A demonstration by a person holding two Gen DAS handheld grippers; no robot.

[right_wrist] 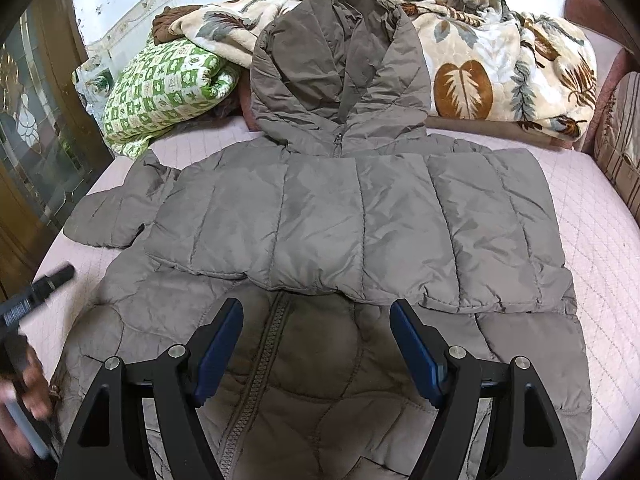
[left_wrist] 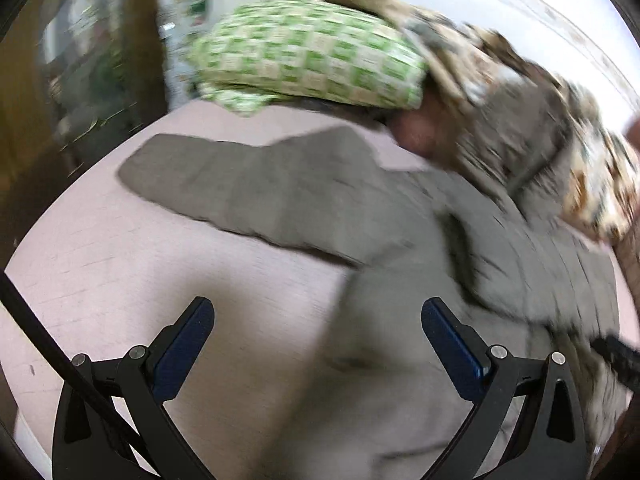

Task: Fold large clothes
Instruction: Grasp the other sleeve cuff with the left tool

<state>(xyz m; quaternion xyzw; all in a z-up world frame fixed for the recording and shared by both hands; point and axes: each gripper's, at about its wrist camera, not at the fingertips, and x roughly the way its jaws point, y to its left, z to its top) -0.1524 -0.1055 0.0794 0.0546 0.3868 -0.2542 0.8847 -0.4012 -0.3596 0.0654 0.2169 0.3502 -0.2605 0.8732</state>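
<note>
A grey hooded puffer jacket lies front-up on the pink quilted bed. One sleeve is folded across its chest, and the other sleeve sticks out to the left. My right gripper hovers open over the lower front beside the zipper, with nothing between its pads. In the blurred left wrist view the outstretched sleeve runs to the left. My left gripper is open above the jacket's edge and bare sheet, holding nothing. One left gripper finger shows at the jacket's left side, with a hand behind it.
A green checked pillow and a floral blanket are piled at the head of the bed, behind the hood. A wooden door with patterned glass stands at the left. Striped cushions line the right edge.
</note>
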